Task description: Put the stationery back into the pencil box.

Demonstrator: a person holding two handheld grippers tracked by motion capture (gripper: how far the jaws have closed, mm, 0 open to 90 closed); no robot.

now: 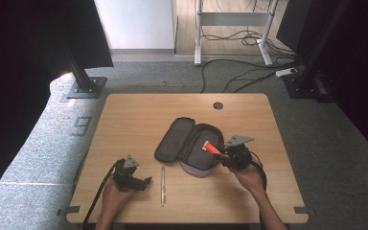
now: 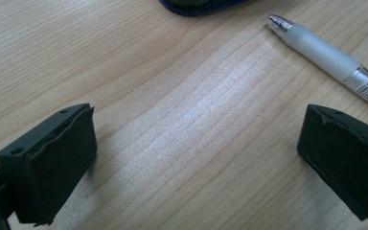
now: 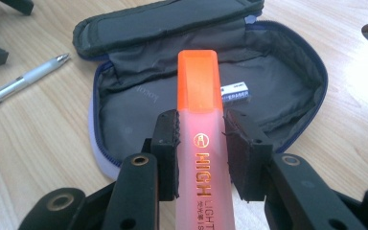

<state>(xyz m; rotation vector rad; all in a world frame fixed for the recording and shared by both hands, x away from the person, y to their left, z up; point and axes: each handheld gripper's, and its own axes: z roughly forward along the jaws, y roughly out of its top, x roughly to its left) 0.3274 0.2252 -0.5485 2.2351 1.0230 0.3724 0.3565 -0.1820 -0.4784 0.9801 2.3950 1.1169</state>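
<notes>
Highlighter point(image 3: 199, 124), orange, is clamped between the right gripper's point(image 3: 200, 143) fingers and held over the open pencil case point(image 3: 287, 86) on the counter point(image 1: 139, 115). Next it likely needs lowering inside beside the eraser point(image 3: 235, 93). The left gripper point(image 2: 196, 158) rests wide open and empty near a pen point(image 2: 326, 55).

Both grippers are all black: chunky square pads on the left gripper point(image 2: 196, 167), brass-ringed screw holes on the right gripper point(image 3: 200, 153) arms. Grey triangular plate at 12 o'clock on each, black cable trailing toward 6.
</notes>
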